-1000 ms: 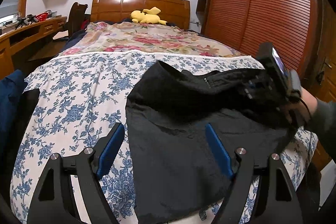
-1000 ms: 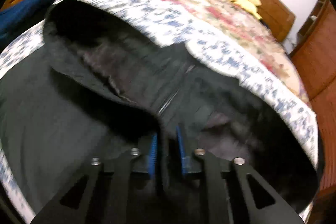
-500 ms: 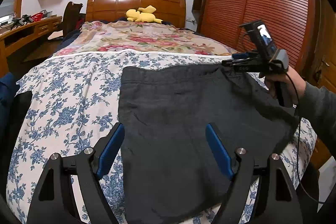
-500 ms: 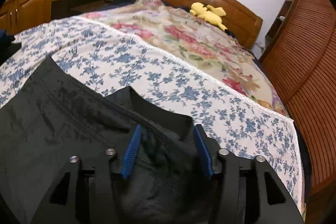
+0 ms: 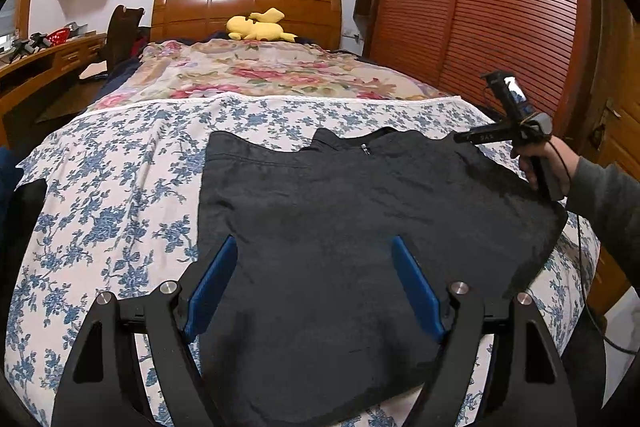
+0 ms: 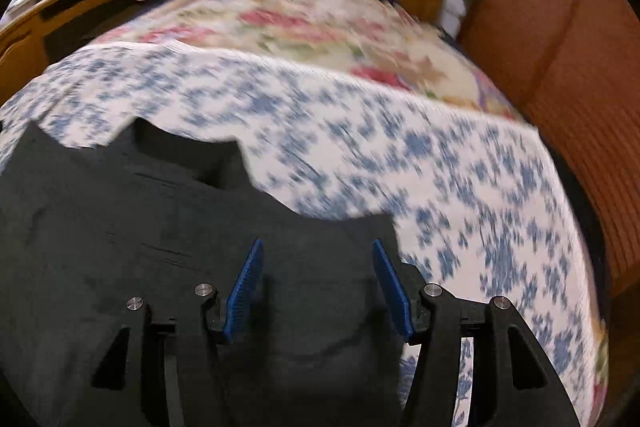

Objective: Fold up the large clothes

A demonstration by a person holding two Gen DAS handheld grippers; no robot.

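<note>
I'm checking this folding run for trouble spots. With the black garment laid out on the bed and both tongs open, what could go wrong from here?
1. The black garment reaches the bed's right edge; its corner could slide off the floral sheet.
2. The right tongs view is motion-blurred; a fast re-grasp may miss the hem.
3. The left tongs hang open over mid-fabric, so closing there might bunch the cloth rather than catch an edge.

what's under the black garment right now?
The black garment lies flat on the blue floral sheet, which shows around its left and far edges. Whatever lies directly beneath the fabric is covered and cannot be seen.
</note>
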